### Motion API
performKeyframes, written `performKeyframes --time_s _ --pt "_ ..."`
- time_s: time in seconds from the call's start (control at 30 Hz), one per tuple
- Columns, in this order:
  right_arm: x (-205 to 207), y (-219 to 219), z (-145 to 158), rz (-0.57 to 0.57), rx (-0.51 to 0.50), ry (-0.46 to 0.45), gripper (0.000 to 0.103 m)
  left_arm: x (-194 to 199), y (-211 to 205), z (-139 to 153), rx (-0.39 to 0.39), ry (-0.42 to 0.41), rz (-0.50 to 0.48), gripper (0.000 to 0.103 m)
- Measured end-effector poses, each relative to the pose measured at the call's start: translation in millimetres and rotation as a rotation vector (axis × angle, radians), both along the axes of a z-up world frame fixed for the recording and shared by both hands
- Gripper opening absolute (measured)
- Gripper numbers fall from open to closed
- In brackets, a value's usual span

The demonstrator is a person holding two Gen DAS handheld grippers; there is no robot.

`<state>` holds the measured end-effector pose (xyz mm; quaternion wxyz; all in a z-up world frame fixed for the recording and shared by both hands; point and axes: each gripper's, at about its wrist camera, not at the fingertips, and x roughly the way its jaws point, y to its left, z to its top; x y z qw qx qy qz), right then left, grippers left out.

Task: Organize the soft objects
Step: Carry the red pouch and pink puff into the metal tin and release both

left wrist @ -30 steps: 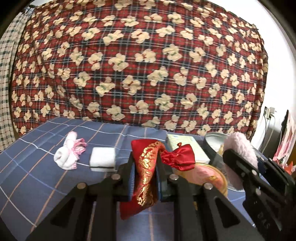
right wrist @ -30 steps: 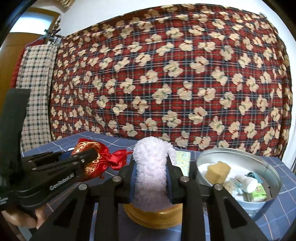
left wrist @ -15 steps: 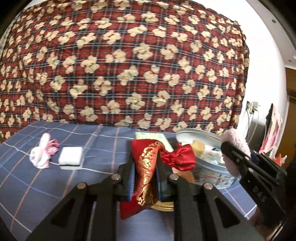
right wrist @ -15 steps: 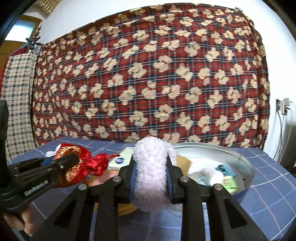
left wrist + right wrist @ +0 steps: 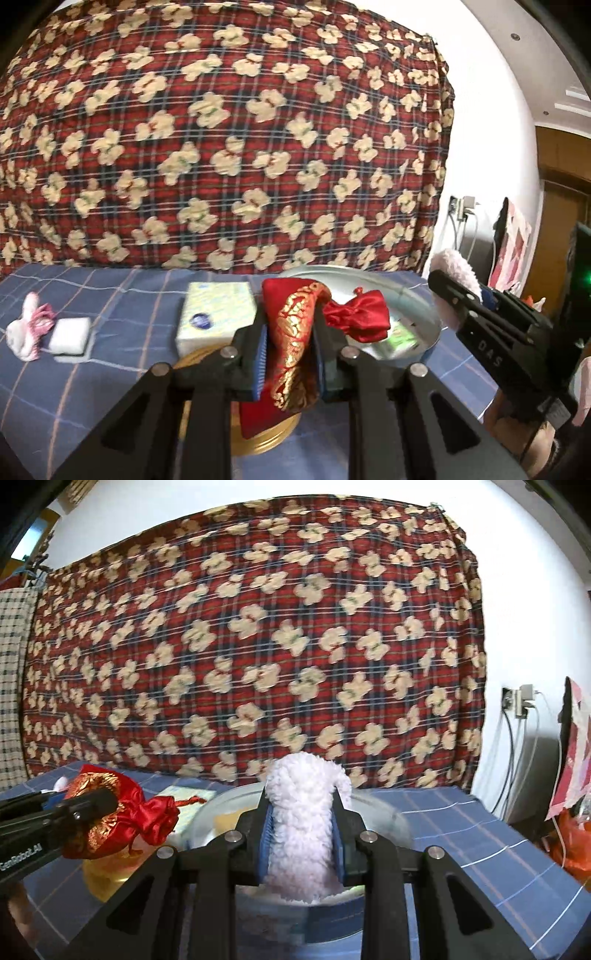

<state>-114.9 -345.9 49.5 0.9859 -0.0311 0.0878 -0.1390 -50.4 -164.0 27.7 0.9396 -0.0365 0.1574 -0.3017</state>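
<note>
Both grippers have moved right, over the metal basin (image 5: 424, 306). My left gripper (image 5: 290, 356) clamps the red-gold pouch (image 5: 295, 332); my right gripper (image 5: 303, 836) clamps the white fluffy cloth (image 5: 306, 819) above the basin's near rim.

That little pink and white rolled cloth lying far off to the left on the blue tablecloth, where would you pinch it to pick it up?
I would grip the rolled pink and white cloth across its plump white body, coming down from above. It lies flat on the tablecloth, so its sides are open to the fingers. The white sponge block sits close on its right, so the fingers should close front to back, not sideways.
</note>
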Motion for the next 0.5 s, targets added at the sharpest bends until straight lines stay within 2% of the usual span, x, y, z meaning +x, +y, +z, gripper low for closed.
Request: performKeyframes --time_s 0.3,0.5 --pt "32 -52 11 -0.086 0.024 0.012 0.029 14 -61 18 -0.011 -0.019 -0.034 0.019" --pt "63 -82 4 -0.109 0.076 0.045 0.029 31 -105 16 0.012 0.022 -0.054 0.019"
